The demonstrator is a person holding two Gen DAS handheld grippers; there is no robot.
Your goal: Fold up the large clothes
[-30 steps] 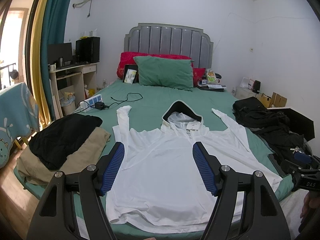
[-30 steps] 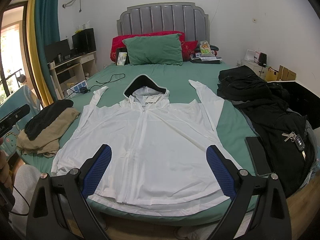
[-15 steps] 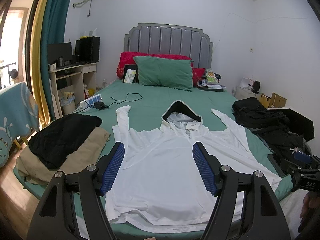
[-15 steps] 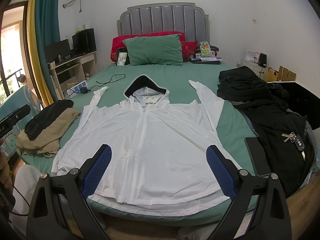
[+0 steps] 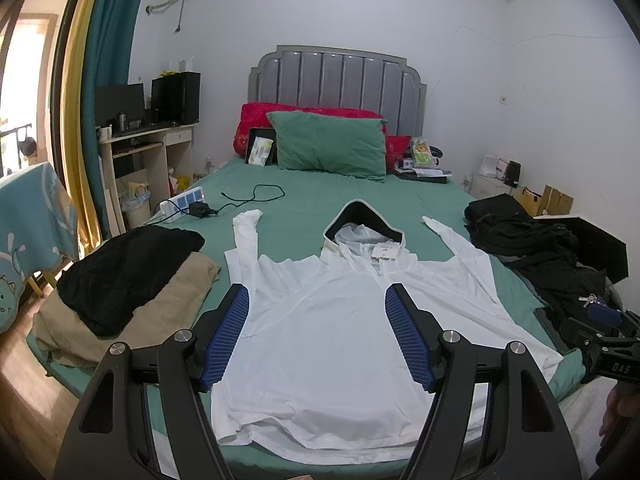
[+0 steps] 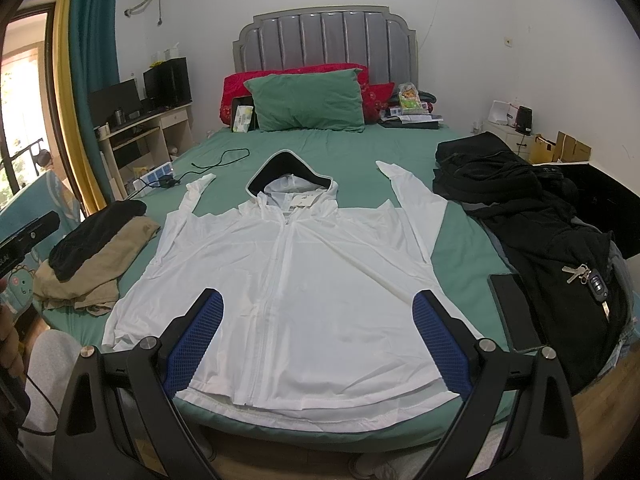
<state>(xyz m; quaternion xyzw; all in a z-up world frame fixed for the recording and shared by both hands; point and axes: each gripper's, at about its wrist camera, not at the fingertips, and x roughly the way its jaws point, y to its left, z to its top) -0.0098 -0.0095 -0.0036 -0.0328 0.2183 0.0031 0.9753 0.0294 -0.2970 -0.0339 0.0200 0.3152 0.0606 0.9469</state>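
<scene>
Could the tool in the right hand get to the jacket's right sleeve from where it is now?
Probably yes. The right tool is open and holds nothing, and the white jacket's right sleeve lies flat and uncovered on the bed, apart from the black clothes.

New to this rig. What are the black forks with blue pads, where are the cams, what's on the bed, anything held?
No robot here: a person carries two handheld grippers, each with a fisheye camera looking along its fingers. One picture shows the left gripper, the other the right gripper. Both are open and hold nothing. Spread flat on the green bed lies a white hooded jacket, zipped, sleeves angled up. Left of it sits a black and tan clothes pile; right, black clothes with keys and a phone.
</scene>
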